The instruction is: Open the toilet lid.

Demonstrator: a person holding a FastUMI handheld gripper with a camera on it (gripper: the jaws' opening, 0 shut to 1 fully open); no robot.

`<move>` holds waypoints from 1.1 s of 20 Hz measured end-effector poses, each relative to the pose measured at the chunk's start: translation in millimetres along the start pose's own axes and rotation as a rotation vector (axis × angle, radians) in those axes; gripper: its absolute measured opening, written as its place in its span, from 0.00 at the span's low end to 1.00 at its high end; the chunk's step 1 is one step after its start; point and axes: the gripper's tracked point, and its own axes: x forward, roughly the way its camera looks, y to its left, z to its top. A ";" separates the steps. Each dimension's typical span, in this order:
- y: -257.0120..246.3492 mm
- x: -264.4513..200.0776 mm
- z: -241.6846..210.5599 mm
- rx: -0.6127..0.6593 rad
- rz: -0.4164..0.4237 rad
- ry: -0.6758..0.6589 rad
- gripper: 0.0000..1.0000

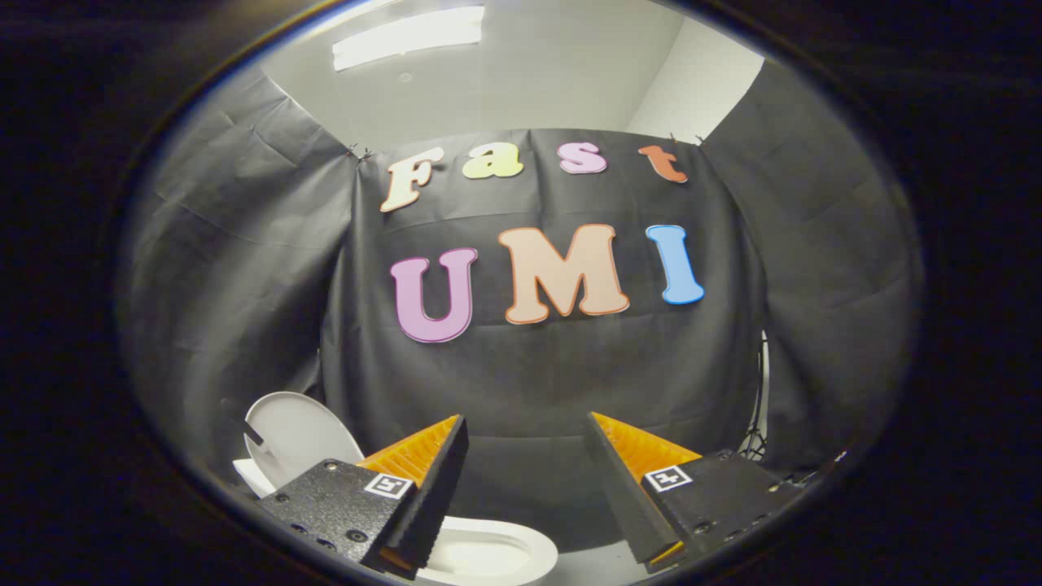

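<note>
Gaping fingers (pixel 417 457) beside upright toilet lid (pixel 297 435)

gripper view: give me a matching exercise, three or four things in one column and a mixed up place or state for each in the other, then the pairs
Things:
1. toilet lid
2. toilet bowl rim
3. gripper
4. ceiling light

Places or states:
A. open, with nothing between the fingers
B. low down, under the fingers, uncovered
C. raised upright, behind the left finger
D. high above the cloth wall, lit

Pairs: 1-C, 2-B, 3-A, 4-D
</note>
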 end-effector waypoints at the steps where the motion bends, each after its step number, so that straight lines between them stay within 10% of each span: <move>1: -4.2 -3.7 -0.7 0.005 -0.003 -0.006 0.88; 22: -73.7 -54.1 -41.5 -0.058 -0.162 0.072 0.86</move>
